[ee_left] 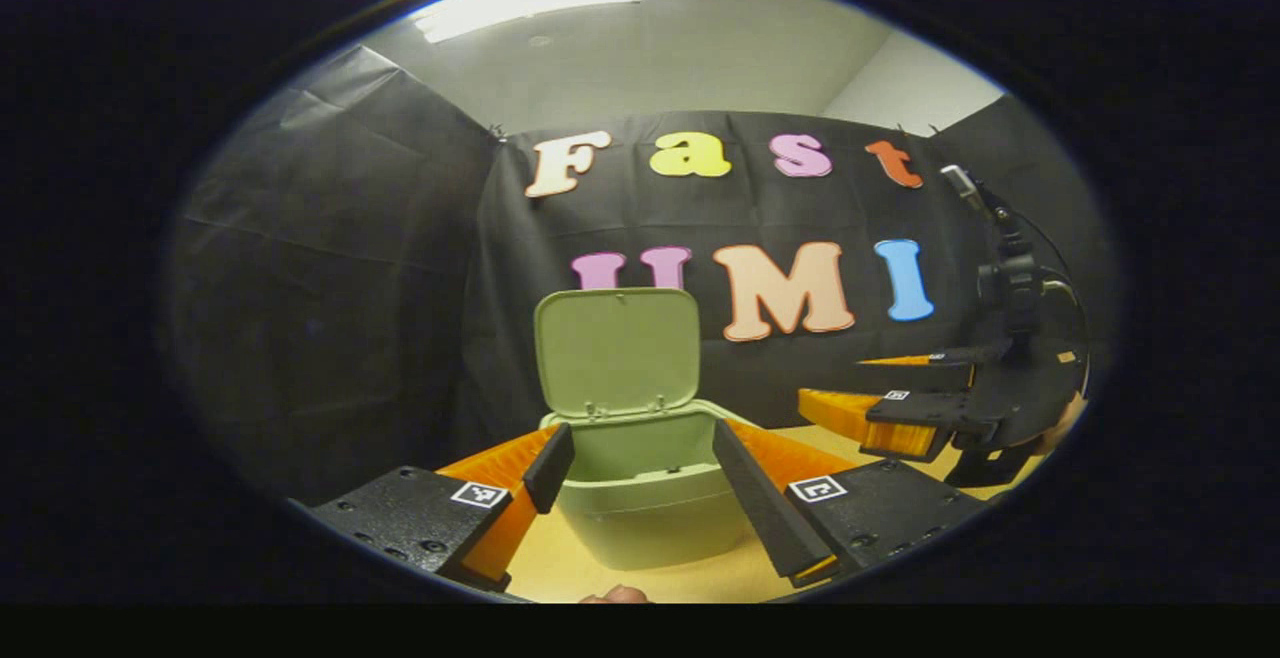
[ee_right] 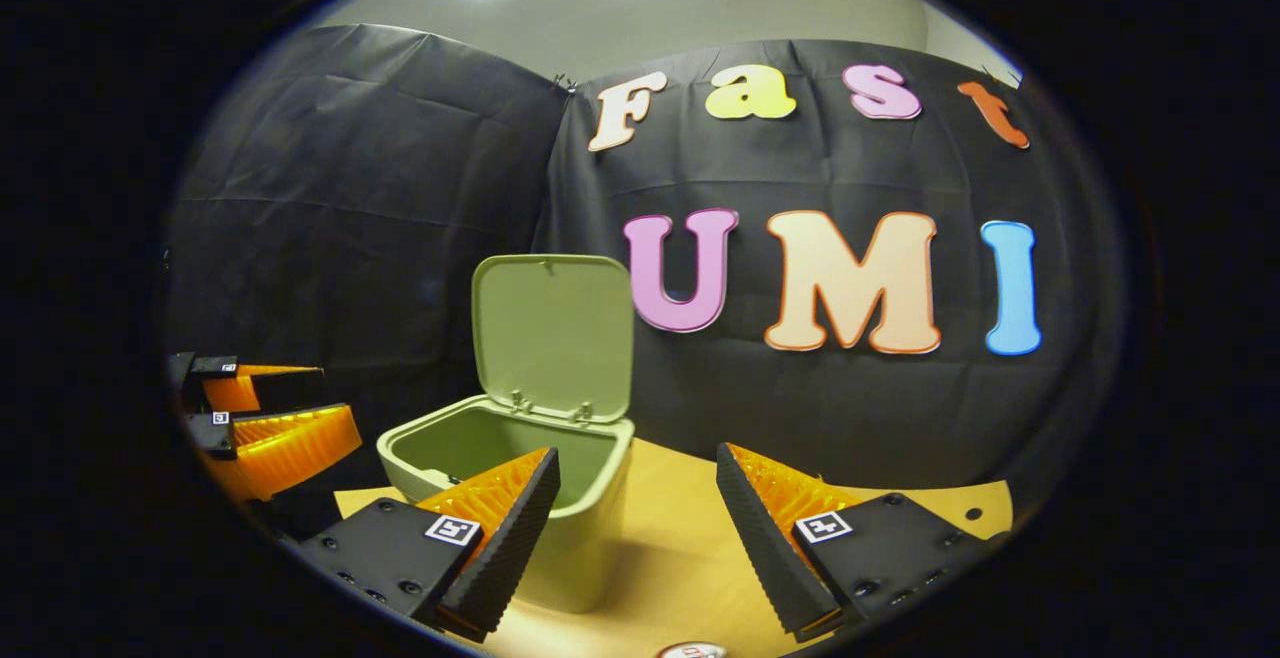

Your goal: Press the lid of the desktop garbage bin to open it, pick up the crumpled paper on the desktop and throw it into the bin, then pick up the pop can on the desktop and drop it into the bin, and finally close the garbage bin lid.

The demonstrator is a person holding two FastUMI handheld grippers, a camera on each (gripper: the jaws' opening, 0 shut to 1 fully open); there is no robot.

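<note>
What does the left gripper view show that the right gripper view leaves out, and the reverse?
Left gripper view: the right hand-held gripper from the side, open, right of the bin. Right gripper view: the left hand-held gripper from the side, open, left of the bin, and a round red-and-white object at the bottom edge, too cropped to name. Both: the bin on the table, its lid upright.

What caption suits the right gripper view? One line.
Open right claw facing green desktop bin, lid raised.
</note>
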